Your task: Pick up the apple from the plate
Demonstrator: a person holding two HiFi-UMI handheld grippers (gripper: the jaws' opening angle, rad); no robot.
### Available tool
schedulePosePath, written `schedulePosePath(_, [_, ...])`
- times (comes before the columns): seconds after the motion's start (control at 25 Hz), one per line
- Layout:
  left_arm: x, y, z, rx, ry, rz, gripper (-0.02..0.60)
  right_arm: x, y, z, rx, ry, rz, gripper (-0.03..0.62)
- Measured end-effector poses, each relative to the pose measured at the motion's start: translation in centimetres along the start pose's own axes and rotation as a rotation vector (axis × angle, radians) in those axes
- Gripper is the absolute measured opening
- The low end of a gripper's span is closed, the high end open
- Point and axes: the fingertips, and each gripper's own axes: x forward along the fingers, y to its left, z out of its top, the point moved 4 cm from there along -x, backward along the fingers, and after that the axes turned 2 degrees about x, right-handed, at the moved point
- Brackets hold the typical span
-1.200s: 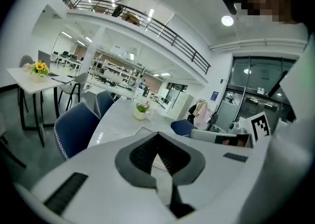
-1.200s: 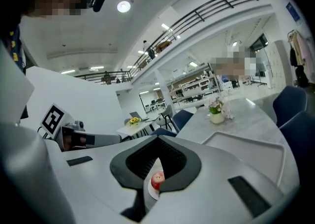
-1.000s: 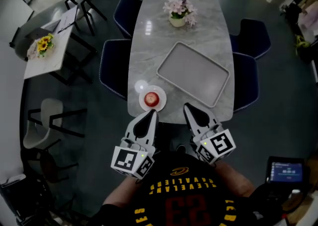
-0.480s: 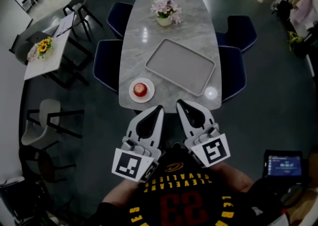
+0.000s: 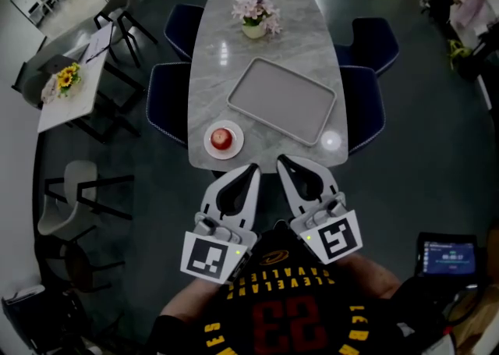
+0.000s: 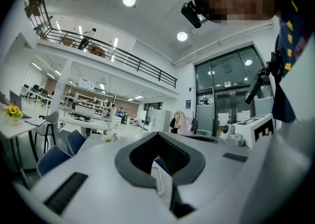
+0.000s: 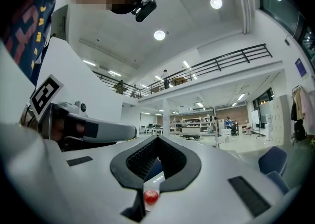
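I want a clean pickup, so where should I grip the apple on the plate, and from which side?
Probably across its round middle, from above: the apple sits alone on the plate, all sides free, while the plate under it hinders a low, level approach.

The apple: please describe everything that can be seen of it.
The apple is small, round and red, and it looks whole. It sits in the middle of a round white plate, by the near left corner of the grey marble-look table in the head view. Only the plate touches it.
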Motion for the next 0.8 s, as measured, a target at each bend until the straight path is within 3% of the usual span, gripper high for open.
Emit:
schedulePosePath(0.28, [-1.9, 4.4, -0.5, -0.019, 0.022, -0.036, 0.000, 3.5, 3.4, -0.9, -0.019, 0.006, -0.012, 0.006])
schedulePosePath(0.8, [-1.7, 9.2, 1.5, -0.036, 0.010, -0.111, 0.000, 7.7, 4.8, -0.2, -0.035, 0.045, -0.100, 0.006])
